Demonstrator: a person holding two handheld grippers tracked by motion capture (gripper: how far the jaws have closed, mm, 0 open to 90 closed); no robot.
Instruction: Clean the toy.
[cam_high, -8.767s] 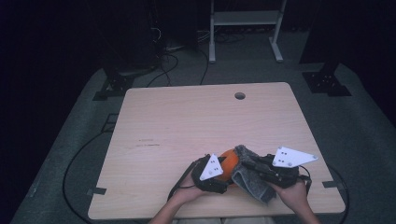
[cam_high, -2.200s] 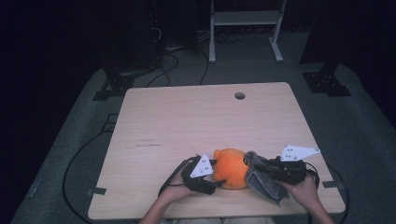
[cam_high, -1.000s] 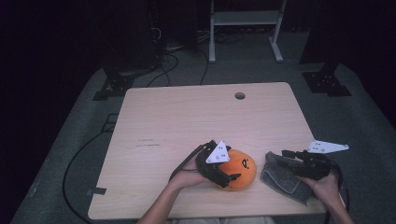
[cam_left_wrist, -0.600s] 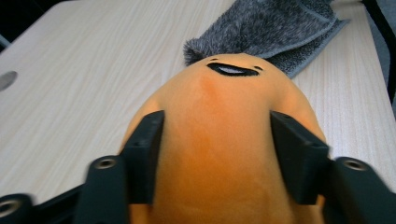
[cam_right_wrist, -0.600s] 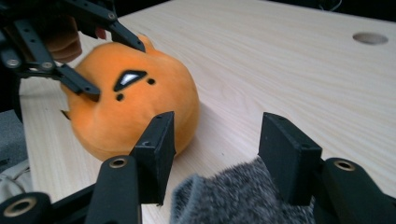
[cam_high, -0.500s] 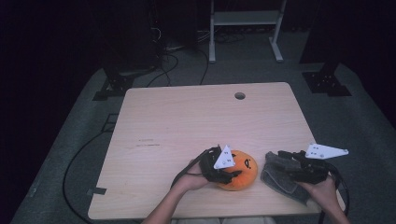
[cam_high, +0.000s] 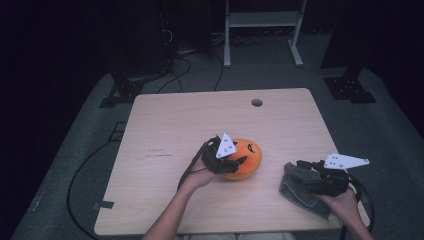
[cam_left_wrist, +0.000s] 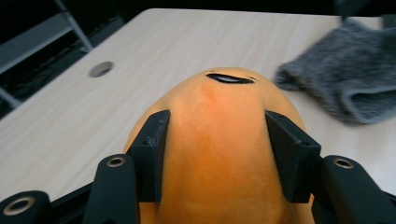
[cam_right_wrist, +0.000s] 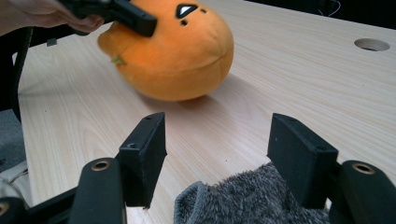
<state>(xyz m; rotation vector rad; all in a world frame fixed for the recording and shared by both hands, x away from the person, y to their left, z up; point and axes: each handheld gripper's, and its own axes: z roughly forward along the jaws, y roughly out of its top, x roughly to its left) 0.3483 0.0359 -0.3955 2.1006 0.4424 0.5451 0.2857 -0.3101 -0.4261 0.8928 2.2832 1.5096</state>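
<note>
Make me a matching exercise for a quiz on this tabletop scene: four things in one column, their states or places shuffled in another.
Things:
1. round orange plush toy
2. grey fuzzy cloth
3. left gripper
4. round hole in the wooden table

States or places:
A. at the far edge
B. jaws shut on the plush
C. squeezed between two black jaws
D. lying under the right gripper, whose jaws have just been opening

Pairs: 1-C, 2-D, 3-B, 4-A
</note>
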